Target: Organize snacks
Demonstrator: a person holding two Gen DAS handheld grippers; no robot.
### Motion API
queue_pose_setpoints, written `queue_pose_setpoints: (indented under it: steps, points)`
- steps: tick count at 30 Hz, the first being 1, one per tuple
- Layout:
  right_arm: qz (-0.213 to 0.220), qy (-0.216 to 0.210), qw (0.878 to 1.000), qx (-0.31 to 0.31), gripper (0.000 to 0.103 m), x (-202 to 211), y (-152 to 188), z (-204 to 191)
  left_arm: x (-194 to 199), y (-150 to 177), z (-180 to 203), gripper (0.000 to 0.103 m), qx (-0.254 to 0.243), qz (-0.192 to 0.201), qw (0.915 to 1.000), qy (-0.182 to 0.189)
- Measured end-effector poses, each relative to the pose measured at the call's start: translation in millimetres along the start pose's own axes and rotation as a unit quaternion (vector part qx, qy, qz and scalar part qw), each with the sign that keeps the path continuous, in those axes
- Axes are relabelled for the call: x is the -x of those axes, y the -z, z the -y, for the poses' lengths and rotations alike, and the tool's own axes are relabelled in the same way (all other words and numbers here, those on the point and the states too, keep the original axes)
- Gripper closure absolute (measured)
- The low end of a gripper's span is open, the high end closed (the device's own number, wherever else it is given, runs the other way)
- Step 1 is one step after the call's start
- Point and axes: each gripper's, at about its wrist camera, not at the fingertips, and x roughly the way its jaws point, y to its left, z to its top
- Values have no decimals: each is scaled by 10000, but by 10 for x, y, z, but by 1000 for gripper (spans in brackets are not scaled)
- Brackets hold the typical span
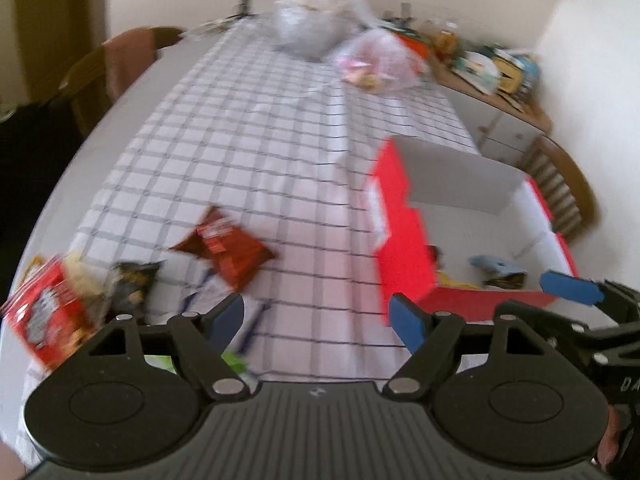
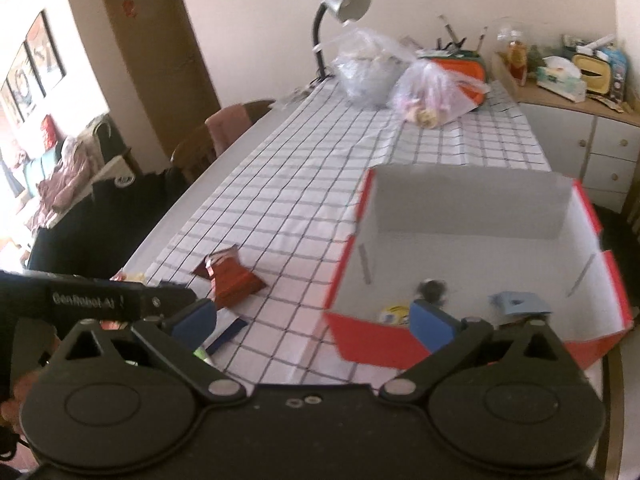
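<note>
A red box with a white inside (image 1: 404,252) (image 2: 472,248) stands open on the right of the checked tablecloth. It holds a light blue packet (image 2: 518,303), a yellow one (image 2: 394,314) and a dark one (image 2: 432,290). A brown-red snack bag (image 1: 224,250) (image 2: 230,282) lies left of the box. A red snack box (image 1: 44,314) and a dark packet (image 1: 132,282) lie at the far left. My left gripper (image 1: 320,314) is open and empty above the cloth. My right gripper (image 2: 314,320) is open and empty at the box's near left corner; it also shows in the left wrist view (image 1: 568,286).
Two clear plastic bags (image 2: 372,76) (image 2: 434,94) and a desk lamp (image 2: 340,4) stand at the far end of the table. A cluttered sideboard (image 2: 580,120) is at the right. Chairs (image 2: 224,136) stand along the left side, another (image 1: 560,184) at the right.
</note>
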Motion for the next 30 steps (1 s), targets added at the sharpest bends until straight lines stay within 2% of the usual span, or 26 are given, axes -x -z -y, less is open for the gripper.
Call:
queue_pose_setpoints:
  steps: [5,9,15,21,23,30]
  points:
    - [-224,-95,9996,149,0,-224,51,-308,41,85,-573,24,627,-139,9973,-367]
    - [-443,-236,9983,283,0,-406,133,-542,60,142,-1024,24,1180,-216,9900,-740]
    - [-799,-368,9948,508,0,-689,269,-842,54,187,-1591,24,1855,-394,9748,-1172]
    - [-1065,-461,9908,699,0,-889,357,-1049,-111,255,-2070,24,2643,-722,9509,-1440]
    - [-1137,-478,9894,770,0,-946,385,-1105,-169,266,-2181,24,2789,-761,9456,-1492]
    - [-1475,-454,9817,1119,0,-1245,516,-1250,-325,214,-2220,24,2725,-754,9462,-1571]
